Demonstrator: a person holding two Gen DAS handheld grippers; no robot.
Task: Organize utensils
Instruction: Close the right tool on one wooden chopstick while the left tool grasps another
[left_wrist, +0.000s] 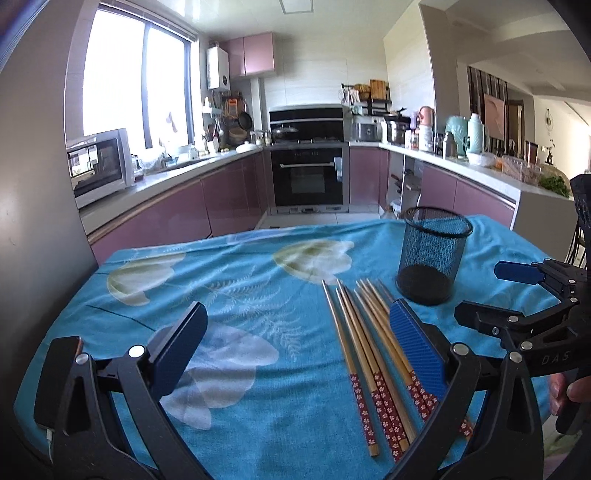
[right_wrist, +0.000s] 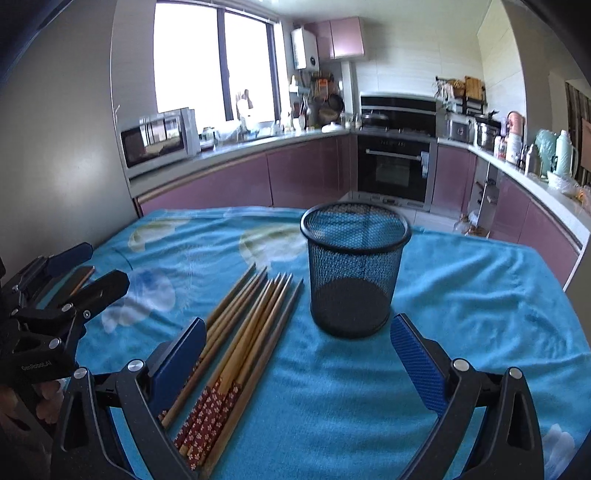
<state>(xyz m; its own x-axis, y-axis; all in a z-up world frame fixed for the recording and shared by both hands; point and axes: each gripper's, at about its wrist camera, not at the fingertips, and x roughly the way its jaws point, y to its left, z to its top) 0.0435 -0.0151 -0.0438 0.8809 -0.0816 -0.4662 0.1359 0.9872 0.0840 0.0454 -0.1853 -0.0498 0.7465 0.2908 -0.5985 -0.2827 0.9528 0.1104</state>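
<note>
Chopsticks (right_wrist: 240, 343) are lying bundled beside the empty mesh cup (right_wrist: 354, 269) on the table (right_wrist: 480, 314) — light, stiff, probably slippery. Both grippers' jaws are gaping wide, holding nothing — pinching mid-shaft looks best.

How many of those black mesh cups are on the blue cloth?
1. The black mesh cup stands upright and empty on the blue cloth, just right of the loose chopsticks. No other cup shows in either view.

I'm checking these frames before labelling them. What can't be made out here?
- Chopsticks: exact count unclear in both views; they overlap, and a left gripper finger covers some in the left wrist view.
- Chopstick handle ends: in the right wrist view, cut off behind the right gripper.
- Mesh cup: its dark floor could hide something small.
</note>
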